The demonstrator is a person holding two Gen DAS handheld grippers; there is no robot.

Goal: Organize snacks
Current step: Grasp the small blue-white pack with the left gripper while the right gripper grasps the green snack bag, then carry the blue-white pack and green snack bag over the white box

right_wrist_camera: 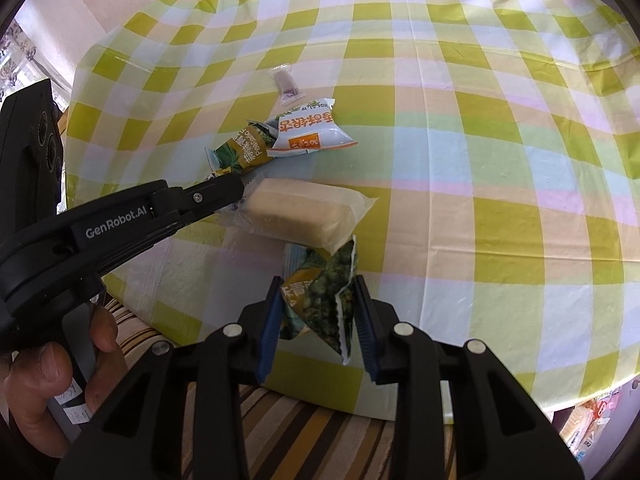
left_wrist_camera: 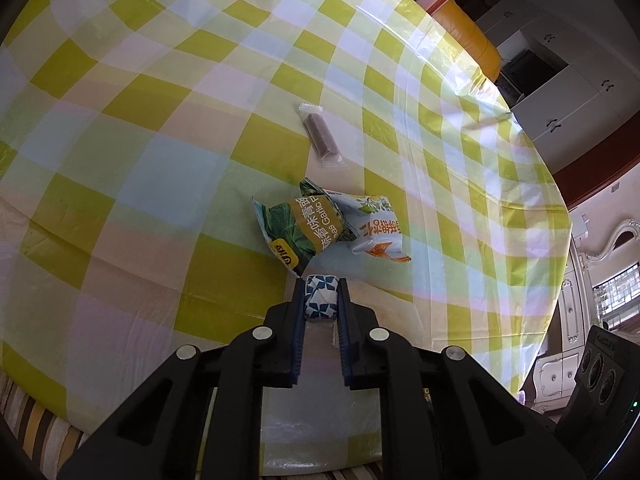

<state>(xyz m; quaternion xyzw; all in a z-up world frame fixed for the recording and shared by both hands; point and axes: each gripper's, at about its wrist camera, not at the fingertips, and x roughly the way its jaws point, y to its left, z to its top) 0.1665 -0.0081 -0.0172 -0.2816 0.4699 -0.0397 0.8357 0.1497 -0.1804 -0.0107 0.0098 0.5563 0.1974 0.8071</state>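
Snacks: five wrapped items on a bench [right_wrist_camera: 480,160] under a green-and-yellow checked cover.

Item 1. Pale cake bar [right_wrist_camera: 304,212] in a clear wrapper, near the front edge. The left hand-held gripper [right_wrist_camera: 240,196] is clamped on its sealed end; from the left wrist view that end shows as a blue-and-white patterned wrapper pinched between the pads [left_wrist_camera: 320,298].

Item 2. Green pea packet [right_wrist_camera: 320,300], just in front of the cake bar and partly tucked under its corner. It stands between the jaws of the right hand-held gripper [right_wrist_camera: 316,312]. The pads flank the packet closely, but whether they press on it cannot be told.

Item 3. Second green pea packet [left_wrist_camera: 302,232], mid-bench, overlapping item 4.

Item 4. White packet with orange print [left_wrist_camera: 376,228], touching item 3.

Item 5. Small brown bar [left_wrist_camera: 320,136] in a clear wrapper, farther back, apart from the pair.

A person's hand [right_wrist_camera: 52,376] holds the left tool's grip.

Step in hand, by judgement: both tools are taking hold of the two nearest snacks, the gathering stage, with three items untouched.

Next move calls for: a firm grip on the crinkly pea packet confirmed, then both lifted clear. The cake bar hangs from one thin seal and may swing or slip, so a slow, level carry is advised. No container or destination is visible.
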